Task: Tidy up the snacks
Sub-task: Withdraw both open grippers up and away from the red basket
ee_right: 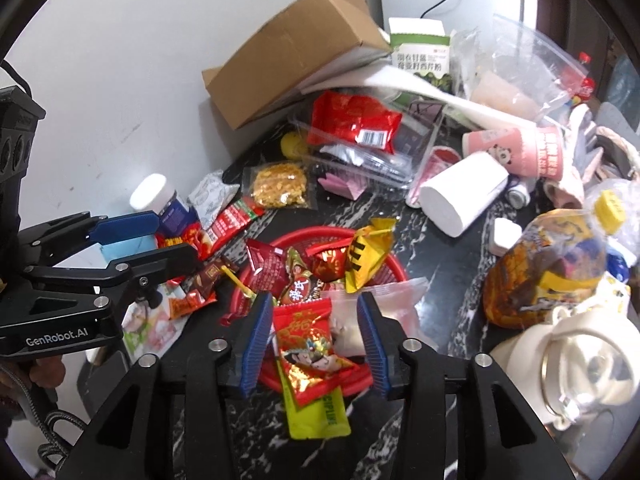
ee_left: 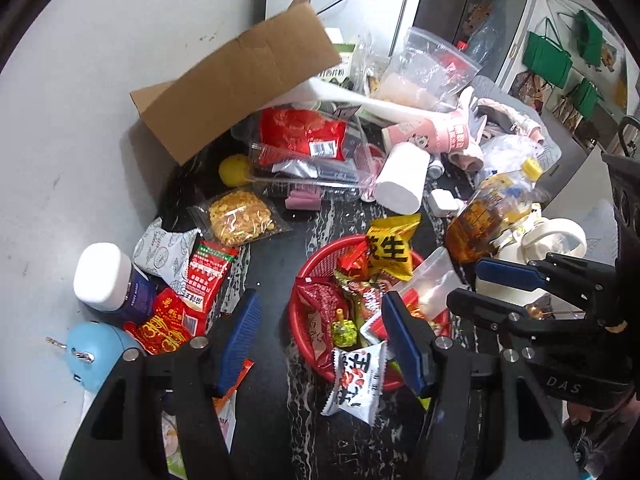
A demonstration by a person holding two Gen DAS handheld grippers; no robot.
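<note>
Both grippers, left (ee_left: 320, 340) and right (ee_right: 312, 336), were half-open, holding nothing; red basket (ee_right: 304, 236) lay below them.

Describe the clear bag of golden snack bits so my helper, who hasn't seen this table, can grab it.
Start at the tilted cardboard box against the wall. Below it a yellow ball sits on the dark marbled table. Just below the ball lies the clear bag of golden snack bits, the only transparent packet among printed red wrappers.
</note>
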